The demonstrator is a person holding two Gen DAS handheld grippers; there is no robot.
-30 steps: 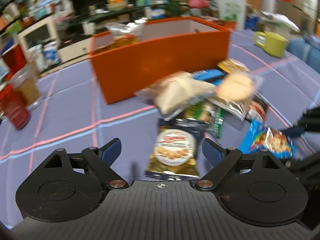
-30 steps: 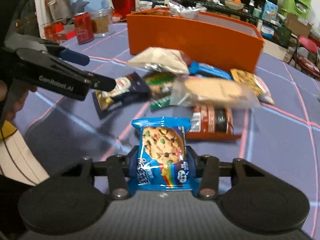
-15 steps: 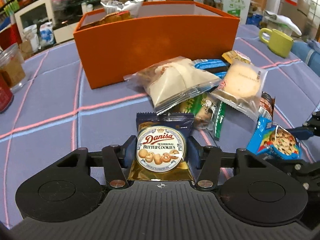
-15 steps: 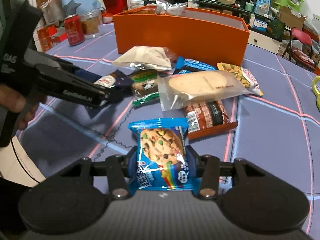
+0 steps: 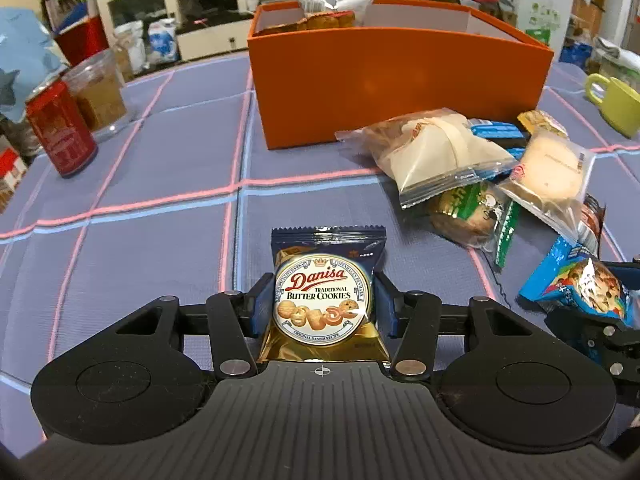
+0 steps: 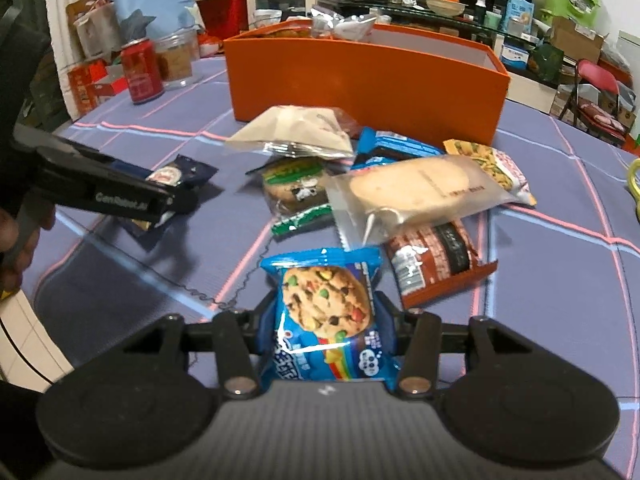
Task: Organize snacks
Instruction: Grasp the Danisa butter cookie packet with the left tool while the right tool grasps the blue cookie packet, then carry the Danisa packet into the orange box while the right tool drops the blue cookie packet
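On the bench [image 5: 160, 240], our orange box [image 5: 400, 80] sits at twelve o'clock, loose snacks before it. Our left hand-held gripper [image 5: 324, 304] is closing, clamping the Danisa cookie packet [image 5: 324, 300]. Our right hand-held gripper [image 6: 326, 320] stands narrowly parted, pinching the blue chip-cookie packet [image 6: 324, 312].

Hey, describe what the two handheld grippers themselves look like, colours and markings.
Both grippers, left gripper and right gripper, are matte black with blue finger pads, silver pivot screws, two round discs and a ribbed grey base. Seen from the right wrist view, the left one's side carries white GenRobot.AI lettering.
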